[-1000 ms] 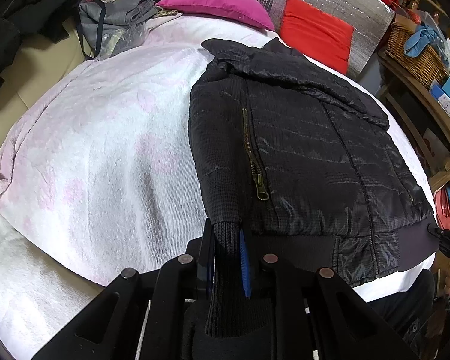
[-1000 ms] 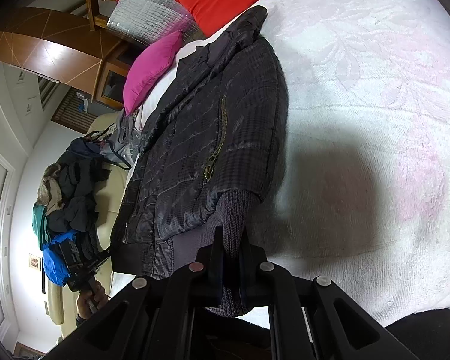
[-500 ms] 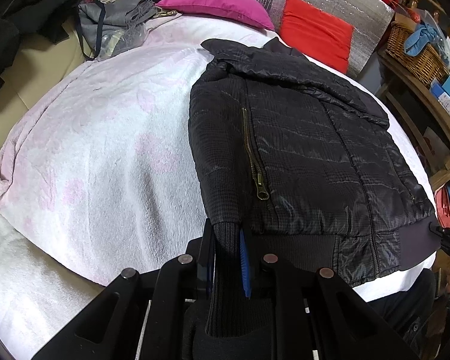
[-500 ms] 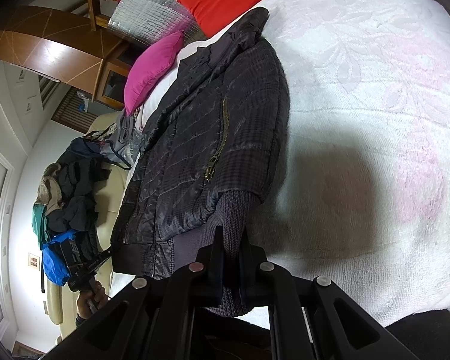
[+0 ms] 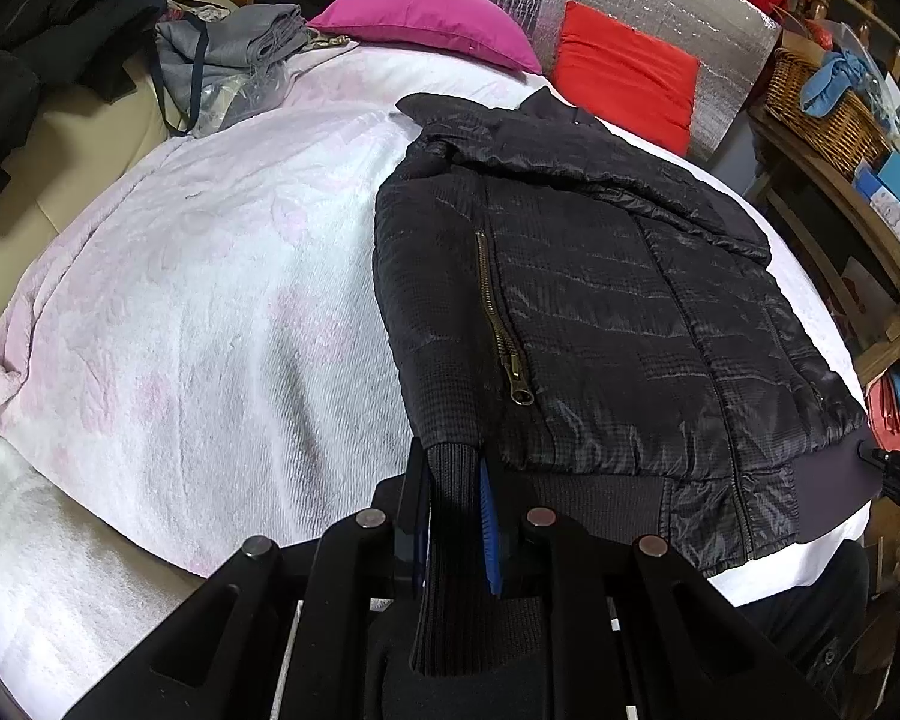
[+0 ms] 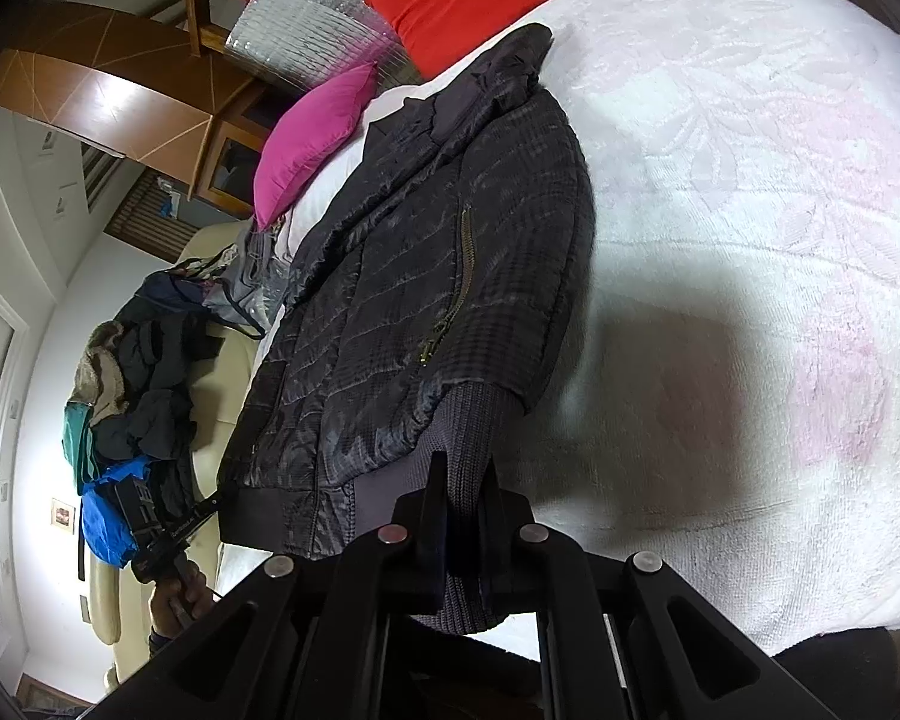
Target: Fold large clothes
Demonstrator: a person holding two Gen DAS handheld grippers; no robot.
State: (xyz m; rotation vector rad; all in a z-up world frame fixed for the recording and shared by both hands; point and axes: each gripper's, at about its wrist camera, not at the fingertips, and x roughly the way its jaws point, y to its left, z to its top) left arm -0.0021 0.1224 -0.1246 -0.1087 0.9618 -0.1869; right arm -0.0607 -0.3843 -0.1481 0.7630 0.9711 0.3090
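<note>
A black quilted jacket (image 5: 600, 312) with a brass zipper lies flat on the white bedspread (image 5: 210, 300), collar toward the pillows. My left gripper (image 5: 453, 498) is shut on the ribbed knit hem at the jacket's near left corner. My right gripper (image 6: 462, 504) is shut on the ribbed knit at the opposite hem corner of the jacket (image 6: 426, 300). Each gripper shows small at the far hem corner in the other's view: the right gripper (image 5: 894, 471), the left gripper (image 6: 180, 531).
A pink pillow (image 5: 426, 18) and a red cushion (image 5: 624, 78) lie at the head of the bed. A grey bundle (image 5: 228, 54) sits at the far left. A wicker basket (image 5: 822, 102) stands on wooden shelves at right. A clothes pile (image 6: 138, 384) lies on a cream sofa.
</note>
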